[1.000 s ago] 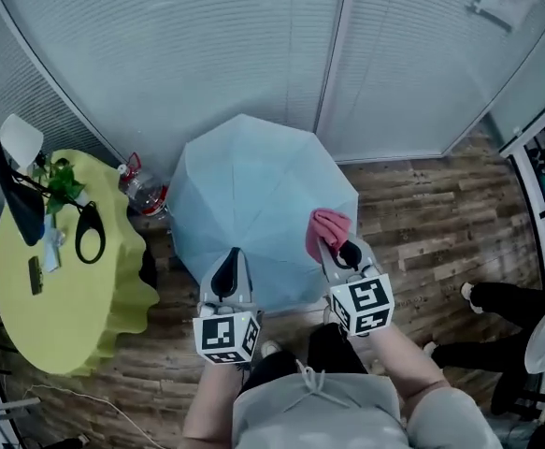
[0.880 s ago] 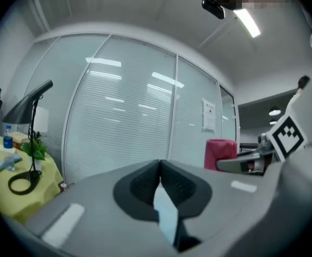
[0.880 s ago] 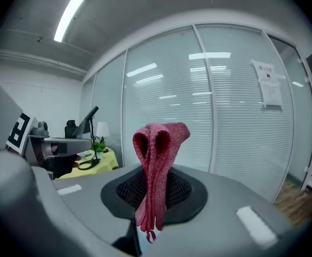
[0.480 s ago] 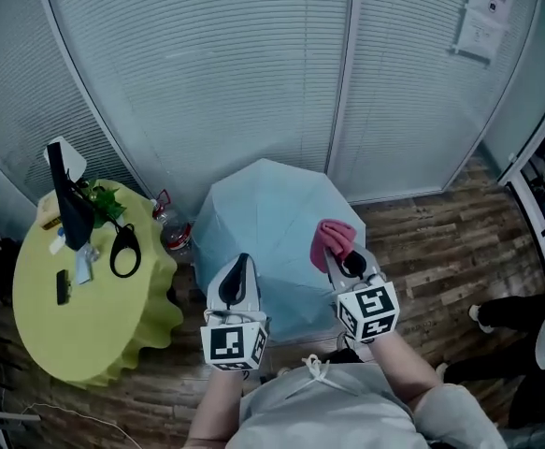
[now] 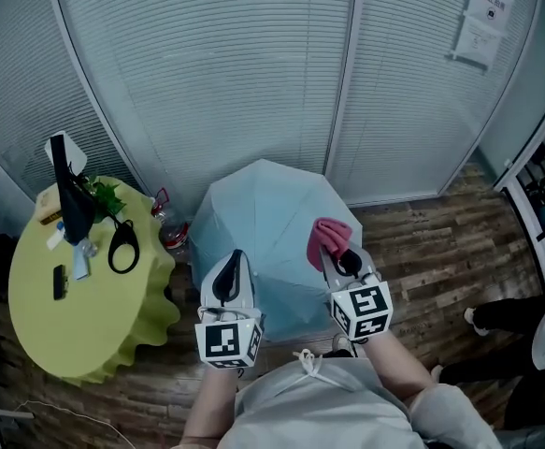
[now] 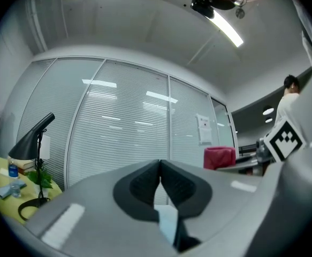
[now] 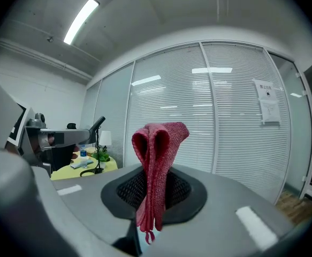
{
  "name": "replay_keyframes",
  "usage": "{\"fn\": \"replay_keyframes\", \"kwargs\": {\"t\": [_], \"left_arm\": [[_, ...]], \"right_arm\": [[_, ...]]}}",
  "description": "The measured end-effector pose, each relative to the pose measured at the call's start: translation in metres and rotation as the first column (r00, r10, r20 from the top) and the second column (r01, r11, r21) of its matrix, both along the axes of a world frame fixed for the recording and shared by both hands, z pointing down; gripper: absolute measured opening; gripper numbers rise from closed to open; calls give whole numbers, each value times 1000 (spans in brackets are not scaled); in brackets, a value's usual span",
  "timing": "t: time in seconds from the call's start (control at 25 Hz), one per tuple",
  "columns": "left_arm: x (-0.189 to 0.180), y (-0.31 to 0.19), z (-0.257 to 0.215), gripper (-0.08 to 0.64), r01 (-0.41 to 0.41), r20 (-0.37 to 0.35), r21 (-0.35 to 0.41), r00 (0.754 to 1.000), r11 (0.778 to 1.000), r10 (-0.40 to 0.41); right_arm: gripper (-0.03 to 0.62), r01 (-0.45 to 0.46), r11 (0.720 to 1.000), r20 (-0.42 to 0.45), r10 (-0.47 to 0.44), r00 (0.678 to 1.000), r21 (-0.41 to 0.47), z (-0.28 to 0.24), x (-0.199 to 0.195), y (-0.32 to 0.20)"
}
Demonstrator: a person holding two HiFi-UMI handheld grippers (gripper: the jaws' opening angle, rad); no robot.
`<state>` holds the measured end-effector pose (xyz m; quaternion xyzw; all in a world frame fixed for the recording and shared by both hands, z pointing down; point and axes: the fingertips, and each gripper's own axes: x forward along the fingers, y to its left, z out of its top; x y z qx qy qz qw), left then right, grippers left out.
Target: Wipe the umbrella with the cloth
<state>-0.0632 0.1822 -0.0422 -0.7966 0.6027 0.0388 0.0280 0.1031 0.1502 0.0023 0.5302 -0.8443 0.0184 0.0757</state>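
An open light-blue umbrella (image 5: 263,227) stands on the wood floor in front of the glass wall. My right gripper (image 5: 334,253) is shut on a folded pink-red cloth (image 5: 329,235) over the umbrella's right side. In the right gripper view the cloth (image 7: 158,149) sticks up out of the closed jaws of my right gripper (image 7: 157,182). My left gripper (image 5: 229,271) hovers over the umbrella's near left edge. Its jaws meet in the left gripper view, so my left gripper (image 6: 160,166) is shut with nothing in it. A strip of blue umbrella (image 6: 167,223) shows below the pads.
A round yellow-green table (image 5: 85,321) at the left carries a black desk lamp (image 5: 68,195), a plant, a phone and small items. A water bottle (image 5: 172,236) stands between table and umbrella. A person's legs (image 5: 510,311) are at the right.
The head view has lifted, so the umbrella looks smaller and more of the wall shows. Both grippers keep their places over the umbrella, the cloth still held in the right one.
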Motion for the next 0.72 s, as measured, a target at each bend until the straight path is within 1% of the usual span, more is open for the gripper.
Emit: {"fn": "replay_keyframes", "kwargs": {"t": [0.28, 0.52, 0.72], "left_arm": [[3, 7, 4, 8, -8, 1, -10, 1000, 1000, 8], [2, 11, 4, 8, -7, -24, -21, 1000, 1000, 7], [-3, 11, 8, 8, 1, -19, -34, 1000, 999, -1]], "right_arm": [[51, 5, 1000, -1, -5, 1000, 2, -2, -5, 7], [51, -1, 1000, 8, 1, 1000, -1, -1, -4, 13], [51, -8, 1000, 12, 8, 1000, 0, 1, -5, 16]]}}
